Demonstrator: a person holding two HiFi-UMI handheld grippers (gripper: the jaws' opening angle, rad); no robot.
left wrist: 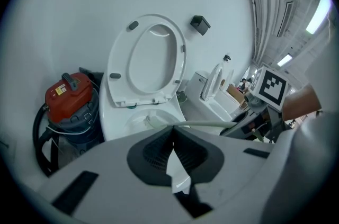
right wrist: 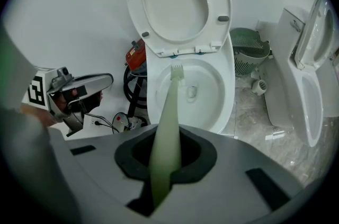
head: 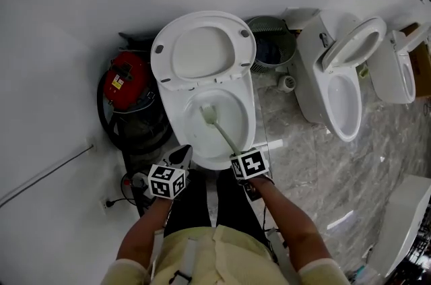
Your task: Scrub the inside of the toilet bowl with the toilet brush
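Pale green plastic, the toilet brush (right wrist: 168,112) slants from the right gripper (right wrist: 165,164), whose jaws are clamped on its handle at the bowl's five o'clock. The bristles sit inside the toilet bowl (head: 239,108), toward eleven o'clock in the head view. The left gripper (left wrist: 175,159) hangs off the rim at seven o'clock, jaws closed on nothing. This looks like the scrubbing step. Next, I judge, the head should sweep round the wall under steady pressure.

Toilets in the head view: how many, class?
3: the middle toilet, lid up; a second toilet to its right; a third toilet at the right edge. A white shape lower right may be another.
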